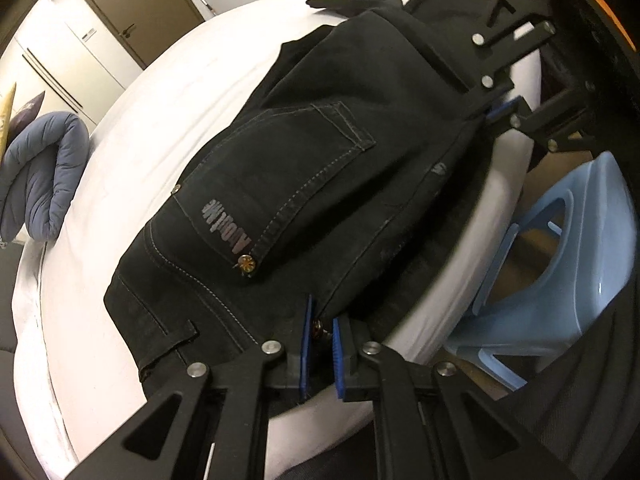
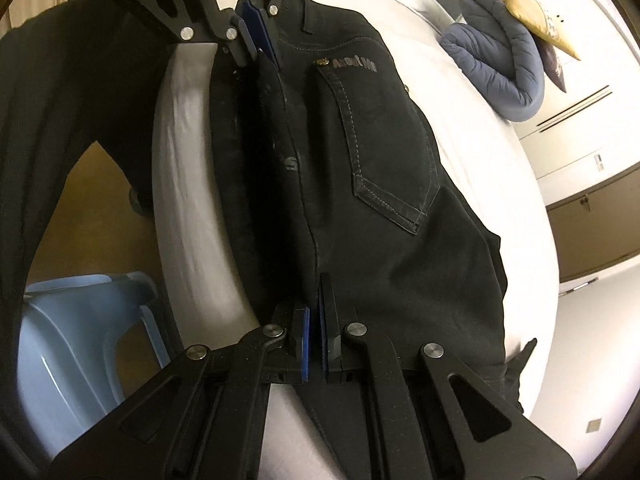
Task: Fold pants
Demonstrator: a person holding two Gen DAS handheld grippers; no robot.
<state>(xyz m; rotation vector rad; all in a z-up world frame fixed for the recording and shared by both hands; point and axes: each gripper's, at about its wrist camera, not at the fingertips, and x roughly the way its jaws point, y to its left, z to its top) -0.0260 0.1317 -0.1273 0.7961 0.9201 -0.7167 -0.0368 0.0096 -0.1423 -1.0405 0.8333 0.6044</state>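
Black jeans (image 1: 320,160) lie folded lengthwise on a white bed (image 1: 160,100), back pocket with grey lettering facing up. My left gripper (image 1: 321,320) is shut on the waistband edge, a brass button showing between its blue pads. The right gripper (image 1: 502,110) pinches the same long edge further along the legs. In the right wrist view, the right gripper (image 2: 314,304) is shut on the fold of the jeans (image 2: 380,200) near the bed's edge. The left gripper (image 2: 258,40) grips the waist end at the top.
A light blue plastic stool (image 1: 560,260) (image 2: 72,340) stands on the floor beside the bed edge (image 2: 188,200). A rolled blue-grey quilt (image 1: 44,176) (image 2: 504,68) and a gold pillow (image 2: 528,16) lie at the bed's far end. A brown door (image 1: 136,8) is behind.
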